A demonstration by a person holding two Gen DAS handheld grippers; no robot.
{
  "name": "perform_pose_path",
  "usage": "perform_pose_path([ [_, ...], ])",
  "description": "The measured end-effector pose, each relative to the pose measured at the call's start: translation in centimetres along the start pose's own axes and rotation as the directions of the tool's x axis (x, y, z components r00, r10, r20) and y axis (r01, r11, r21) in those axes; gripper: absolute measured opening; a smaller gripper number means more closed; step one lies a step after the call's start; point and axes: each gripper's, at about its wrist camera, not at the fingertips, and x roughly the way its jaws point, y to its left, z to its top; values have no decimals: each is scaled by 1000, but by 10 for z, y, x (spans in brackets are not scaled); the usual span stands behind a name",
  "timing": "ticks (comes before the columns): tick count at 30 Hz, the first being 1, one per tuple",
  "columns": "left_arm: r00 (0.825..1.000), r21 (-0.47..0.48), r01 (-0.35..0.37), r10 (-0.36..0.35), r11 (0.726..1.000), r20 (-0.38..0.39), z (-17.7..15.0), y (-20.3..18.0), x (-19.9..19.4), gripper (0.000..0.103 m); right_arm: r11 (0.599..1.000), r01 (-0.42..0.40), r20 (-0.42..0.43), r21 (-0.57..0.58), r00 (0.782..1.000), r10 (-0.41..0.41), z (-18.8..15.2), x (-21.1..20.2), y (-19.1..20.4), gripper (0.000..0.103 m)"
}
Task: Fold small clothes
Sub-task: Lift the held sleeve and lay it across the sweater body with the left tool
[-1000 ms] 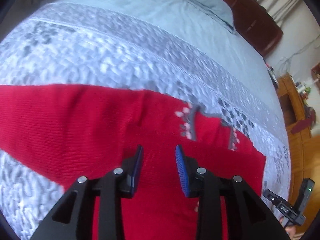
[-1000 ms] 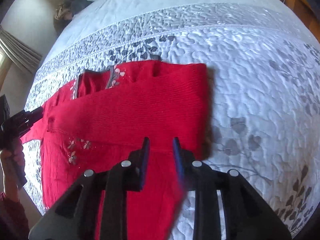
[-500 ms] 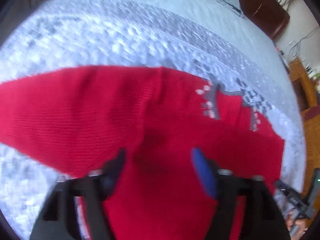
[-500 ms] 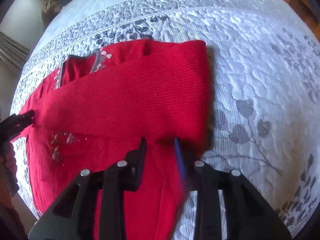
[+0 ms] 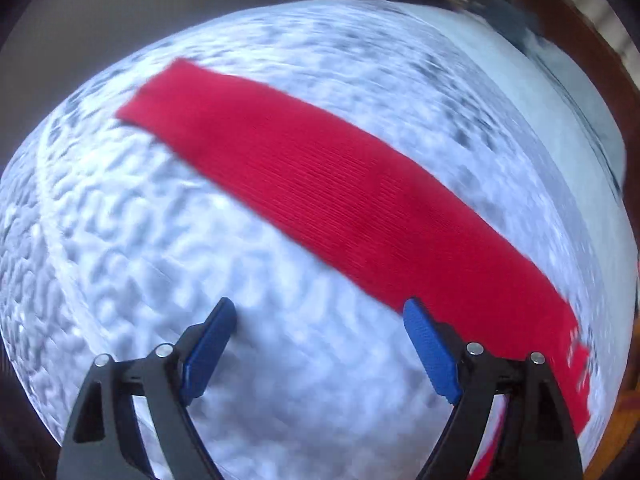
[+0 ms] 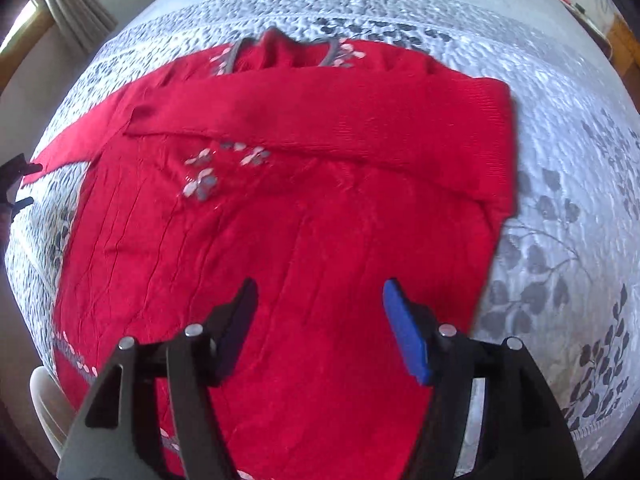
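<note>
A red knit sweater (image 6: 304, 216) with grey and pink flower trim lies flat on the bed, its right sleeve folded across the chest. Its other sleeve (image 5: 332, 188) stretches straight out over the quilt in the left wrist view. My left gripper (image 5: 320, 320) is open and empty, hovering over bare quilt just beside that sleeve's lower edge. My right gripper (image 6: 320, 304) is open and empty above the sweater's lower body. The left gripper's tip (image 6: 16, 184) shows at the left edge of the right wrist view, by the sleeve's end.
The bed carries a white and grey quilted cover (image 6: 560, 240) with a leaf pattern. A dark wooden headboard (image 5: 580, 40) stands at the far right of the left wrist view. A curtain (image 6: 76, 12) hangs beyond the bed's far left corner.
Both grippers have opened wide. The left gripper swung left off the sweater body to the outstretched sleeve. The right gripper drew back toward the hem, leaving the right sleeve folded across the chest.
</note>
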Motion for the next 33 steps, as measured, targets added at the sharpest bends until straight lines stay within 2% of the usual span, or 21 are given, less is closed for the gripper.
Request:
perform_pose_path([
  [4,998,-96,46,-43,994,36,34,32,10,85,1000,6,-16,-4,1000,-6,1,9,7,65],
  [8,996,-115,58,-49,992,74,52,34,15,85,1000,17,-28,-1,999,-17,-1,16,7,65],
  [11,993,-132,62,-47,989,110,64,35,19,79,1000,30,-34,0,999,-30,-1,22,7,65],
  [14,990,-128,63,-46,990,131,74,37,25,63,999,39,-27,-5,999,-39,-2,23,7,65],
  [17,988,-150,58,-36,987,151,77,42,24,32,999,41,-19,-13,999,-42,-2,24,8,66],
  [18,986,-155,76,-51,985,159,77,43,24,17,999,43,-17,-14,999,-43,-3,24,8,66],
  [19,983,-161,104,-77,982,166,77,45,22,13,999,43,-15,-16,999,-44,-4,25,8,66],
  [21,975,-158,130,-98,979,197,74,43,15,11,999,44,-11,-22,999,-44,-5,24,8,66],
  [25,947,-73,195,-169,978,272,61,20,-13,11,999,40,-10,-20,999,-40,-9,20,7,66],
  [28,931,24,211,-209,977,300,48,-10,-32,10,999,32,-5,-12,999,-32,-11,16,6,66],
  [33,906,183,258,-303,949,296,17,-69,-60,10,1000,20,4,-1,1000,-20,-17,10,2,66],
])
